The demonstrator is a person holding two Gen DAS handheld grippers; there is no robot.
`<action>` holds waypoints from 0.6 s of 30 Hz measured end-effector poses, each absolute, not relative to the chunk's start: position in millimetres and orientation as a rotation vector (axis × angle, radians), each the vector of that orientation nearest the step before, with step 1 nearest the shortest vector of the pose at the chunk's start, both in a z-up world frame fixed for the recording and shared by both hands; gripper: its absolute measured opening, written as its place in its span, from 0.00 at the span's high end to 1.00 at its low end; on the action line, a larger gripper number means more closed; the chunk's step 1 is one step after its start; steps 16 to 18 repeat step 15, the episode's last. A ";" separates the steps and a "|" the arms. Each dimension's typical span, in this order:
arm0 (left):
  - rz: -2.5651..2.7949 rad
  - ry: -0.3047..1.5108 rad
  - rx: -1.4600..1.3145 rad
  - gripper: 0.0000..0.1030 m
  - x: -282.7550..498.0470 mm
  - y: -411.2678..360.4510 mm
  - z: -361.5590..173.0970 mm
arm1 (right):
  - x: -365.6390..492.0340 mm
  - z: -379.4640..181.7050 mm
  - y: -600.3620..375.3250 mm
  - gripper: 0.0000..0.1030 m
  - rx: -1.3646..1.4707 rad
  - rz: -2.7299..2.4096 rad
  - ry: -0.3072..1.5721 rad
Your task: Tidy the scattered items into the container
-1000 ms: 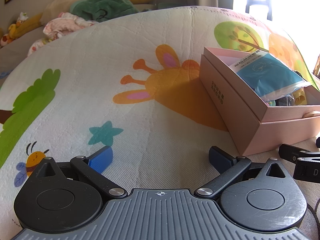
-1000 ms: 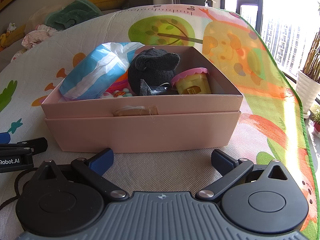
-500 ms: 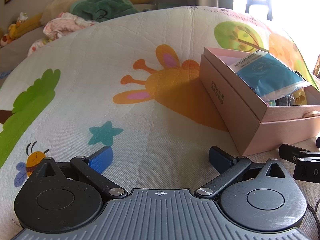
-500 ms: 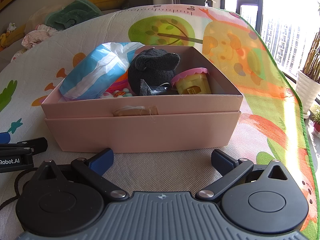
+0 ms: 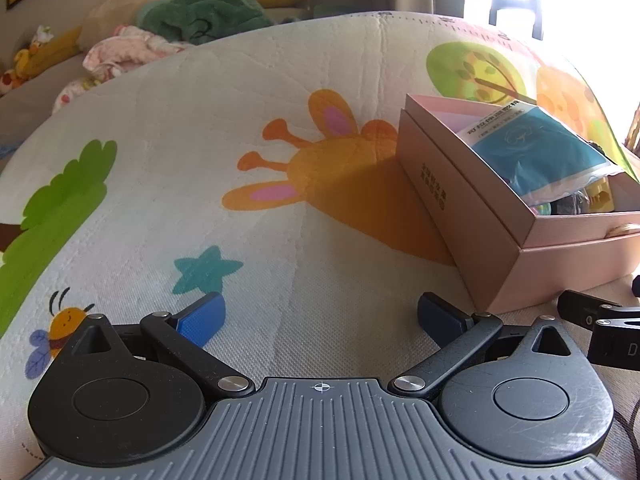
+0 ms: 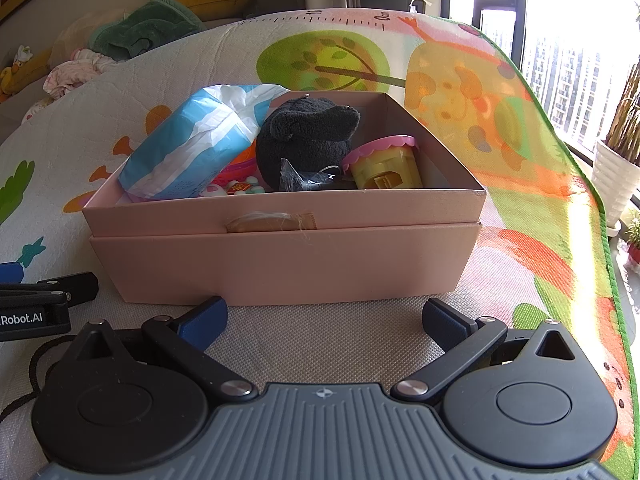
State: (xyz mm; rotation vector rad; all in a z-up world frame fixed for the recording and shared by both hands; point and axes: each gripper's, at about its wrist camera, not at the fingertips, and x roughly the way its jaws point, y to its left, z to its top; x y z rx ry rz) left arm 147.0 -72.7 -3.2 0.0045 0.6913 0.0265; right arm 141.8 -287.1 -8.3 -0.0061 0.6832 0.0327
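Observation:
A pink cardboard box stands on the play mat in front of my right gripper, which is open and empty just short of its near wall. In the box lie a blue-and-white plastic packet, a black plush toy, a yellow tub with a pink lid and small bright toys. My left gripper is open and empty, low over bare mat. The box is to its right, with the blue packet on top.
The patterned play mat spreads to the left and behind the box. Clothes and cushions are piled beyond its far edge. A window and a potted plant are to the right. The other gripper's black body lies at the left.

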 end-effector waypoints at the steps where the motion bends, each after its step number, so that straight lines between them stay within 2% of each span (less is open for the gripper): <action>1: 0.026 0.691 0.002 0.00 147.0 -73.2 -3.2 | 141.8 -8.4 -287.4 0.00 -0.004 0.033 0.683; 6: 0.016 0.758 -0.013 0.00 148.2 -71.0 2.6 | 141.6 -7.9 -285.3 0.00 -0.005 0.032 0.683; 18: 0.012 0.735 0.007 0.00 140.6 -72.9 0.6 | 141.1 -8.3 -277.3 0.00 -0.005 0.032 0.684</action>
